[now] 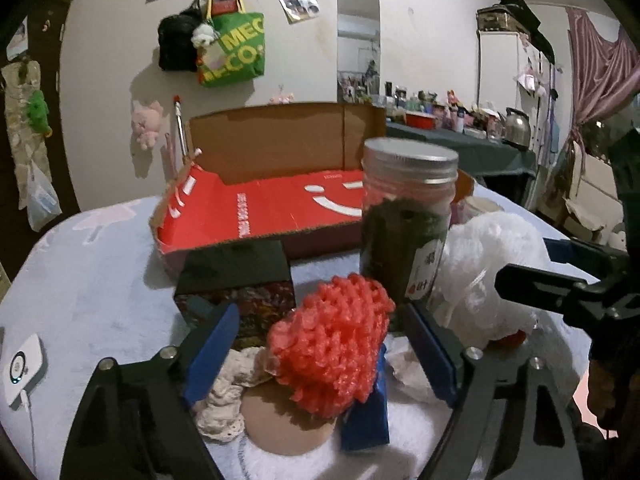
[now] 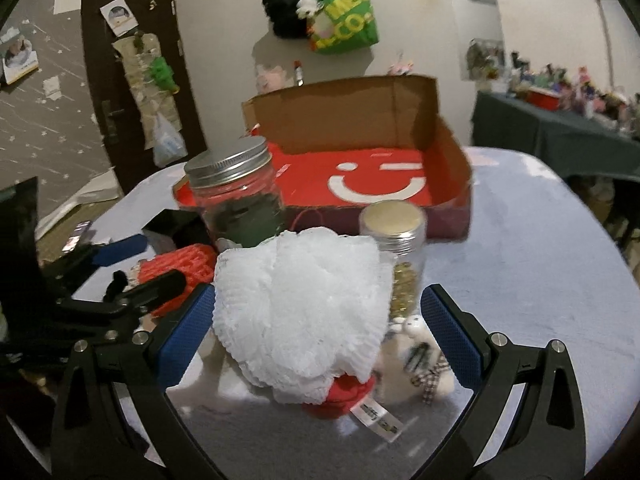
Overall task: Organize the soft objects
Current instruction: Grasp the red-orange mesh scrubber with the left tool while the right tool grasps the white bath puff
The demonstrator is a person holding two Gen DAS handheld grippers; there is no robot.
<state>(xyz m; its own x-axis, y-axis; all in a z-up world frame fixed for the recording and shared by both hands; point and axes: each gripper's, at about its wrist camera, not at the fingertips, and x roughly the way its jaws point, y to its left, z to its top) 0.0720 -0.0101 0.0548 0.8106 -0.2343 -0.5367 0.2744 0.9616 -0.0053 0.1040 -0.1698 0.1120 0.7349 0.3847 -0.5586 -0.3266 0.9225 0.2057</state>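
A red foam net [image 1: 332, 344] sits between the blue pads [image 1: 212, 354] of my left gripper [image 1: 324, 356], with a gap on each side, so the jaws stand open around it. The net rests over a cream lace cloth [image 1: 228, 396] and a blue object [image 1: 366, 420]. A white foam net [image 2: 300, 316] fills most of the space in my right gripper [image 2: 318, 336]. Its left pad [image 2: 188, 336] is at the net's edge and its right pad stands clear. A red item with a tag [image 2: 344, 394] lies under the white net. An open cardboard box with a red floor [image 1: 260, 208] stands behind.
A green-filled jar with a metal lid [image 1: 404, 224] stands just behind both nets, and a gold-lidded jar [image 2: 396, 248] stands to its right. A dark box [image 1: 236, 284], a small plush [image 2: 424, 360] and a white device [image 1: 24, 368] lie on the pale blue cloth [image 2: 540, 280].
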